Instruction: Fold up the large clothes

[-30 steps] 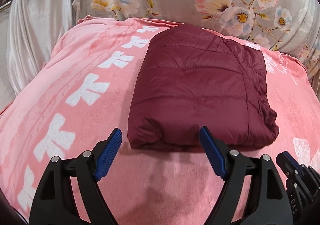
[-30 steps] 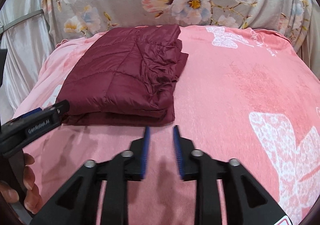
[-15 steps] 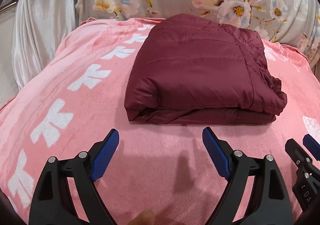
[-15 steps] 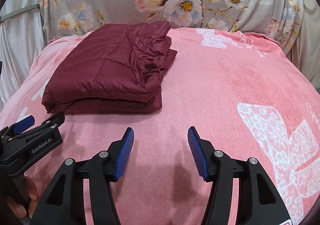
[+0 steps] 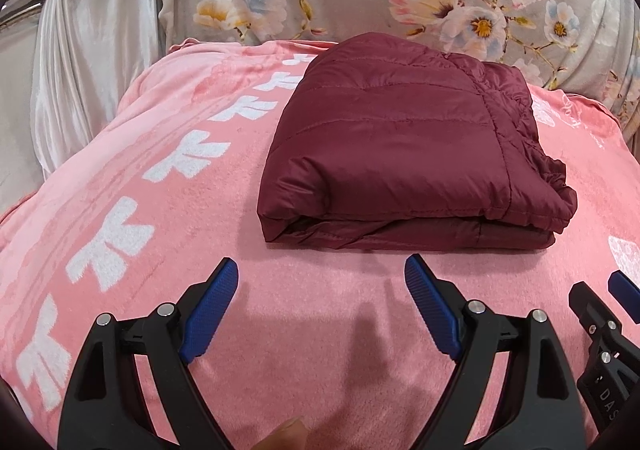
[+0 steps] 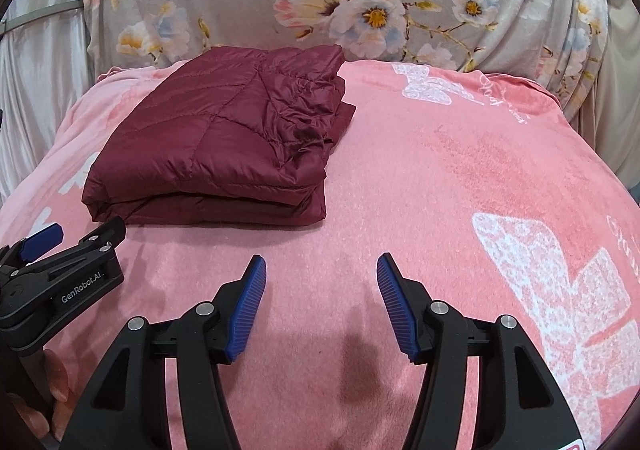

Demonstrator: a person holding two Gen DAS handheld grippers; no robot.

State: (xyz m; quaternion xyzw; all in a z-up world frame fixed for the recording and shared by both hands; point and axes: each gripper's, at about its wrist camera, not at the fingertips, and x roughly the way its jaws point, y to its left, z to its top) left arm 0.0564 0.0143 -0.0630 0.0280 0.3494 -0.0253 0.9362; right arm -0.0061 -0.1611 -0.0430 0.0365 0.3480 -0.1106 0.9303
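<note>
Jacket, maroon, quilted: folded into a compact stack on the pink blanket, just beyond both sets of fingers, touched by neither. Right gripper spread from near-closed a second ago, now empty; left gripper wide, empty. Folding judged complete. Right view alone shows the bunched side edge; left view the blanket's white pattern row.

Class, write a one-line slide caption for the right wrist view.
Folded maroon puffer jacket lies on the pink blanket; the right hand-held gripper hovers open and empty before it.
</note>
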